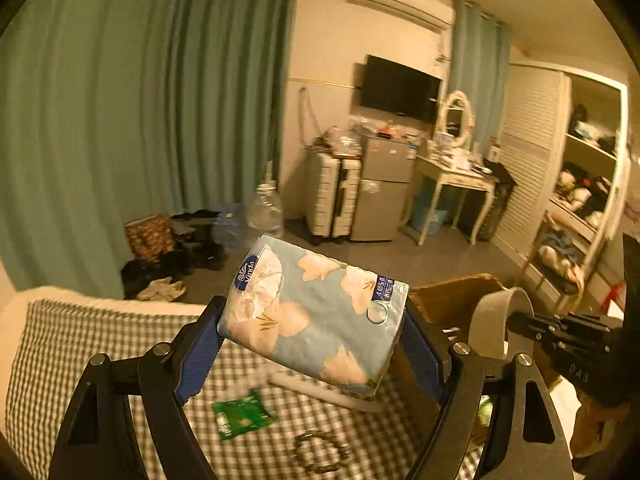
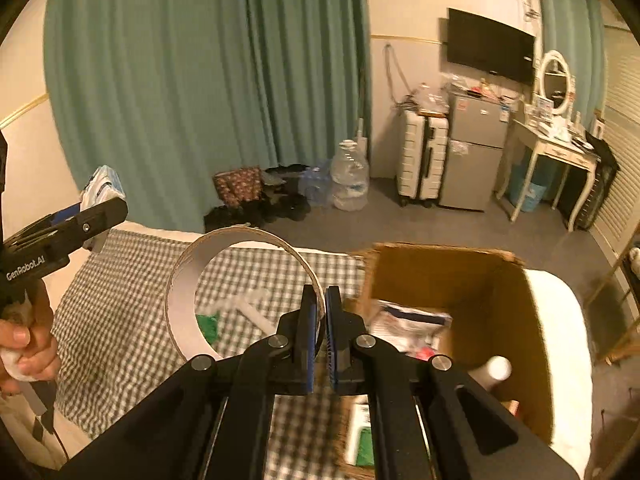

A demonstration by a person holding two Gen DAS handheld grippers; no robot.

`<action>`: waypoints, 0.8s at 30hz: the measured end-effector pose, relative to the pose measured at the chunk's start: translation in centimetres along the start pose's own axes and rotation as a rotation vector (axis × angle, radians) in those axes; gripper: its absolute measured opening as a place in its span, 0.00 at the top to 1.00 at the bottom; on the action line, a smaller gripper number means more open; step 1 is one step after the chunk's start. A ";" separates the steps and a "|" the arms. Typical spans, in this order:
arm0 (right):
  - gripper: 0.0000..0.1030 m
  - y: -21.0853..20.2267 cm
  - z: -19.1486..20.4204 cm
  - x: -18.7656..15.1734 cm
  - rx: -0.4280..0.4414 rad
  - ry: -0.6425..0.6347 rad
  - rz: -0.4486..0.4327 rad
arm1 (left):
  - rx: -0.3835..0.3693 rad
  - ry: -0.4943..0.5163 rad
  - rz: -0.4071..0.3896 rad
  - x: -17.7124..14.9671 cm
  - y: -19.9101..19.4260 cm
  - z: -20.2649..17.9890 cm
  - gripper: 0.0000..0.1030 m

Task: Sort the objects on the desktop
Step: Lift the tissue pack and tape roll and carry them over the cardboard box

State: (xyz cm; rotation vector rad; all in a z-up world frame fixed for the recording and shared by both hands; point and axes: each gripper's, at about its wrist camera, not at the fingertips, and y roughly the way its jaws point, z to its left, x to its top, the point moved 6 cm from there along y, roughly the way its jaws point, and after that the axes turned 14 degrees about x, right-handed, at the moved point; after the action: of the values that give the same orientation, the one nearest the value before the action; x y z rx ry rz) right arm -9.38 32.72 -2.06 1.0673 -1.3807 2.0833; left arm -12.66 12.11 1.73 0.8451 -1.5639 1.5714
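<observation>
The left gripper (image 1: 312, 344) clamps a tissue pack (image 1: 316, 316) across its width, up in the air left of the cardboard box (image 2: 472, 280), and the soft pack could squirm out if it knocks the box's torn near rim. The right gripper (image 2: 320, 320) is pinched tight on the thin wall of a tape ring (image 2: 240, 280), just left of the box; that ring could swing into the rim. Above the box the air is open.
</observation>
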 end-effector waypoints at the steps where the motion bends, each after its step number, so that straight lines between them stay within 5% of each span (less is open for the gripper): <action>1: 0.96 -0.6 -0.3 -0.1 -0.009 0.006 -0.005 | -0.014 0.016 -0.004 0.0 -0.1 -1.1 0.18; 13: 0.95 -4.5 -9.2 -1.0 -0.171 0.125 -0.019 | -0.177 0.151 -0.029 -1.2 1.3 -12.1 0.18; 24: 0.95 -4.5 -16.1 -3.5 -0.283 0.236 0.016 | -0.269 0.193 0.035 -2.9 5.9 -19.1 0.18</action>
State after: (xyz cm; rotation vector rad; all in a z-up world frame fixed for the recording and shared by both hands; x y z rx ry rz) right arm -9.92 49.41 -5.58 0.6748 -1.5089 1.8821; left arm -15.26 31.19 -4.41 0.5060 -1.6096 1.3824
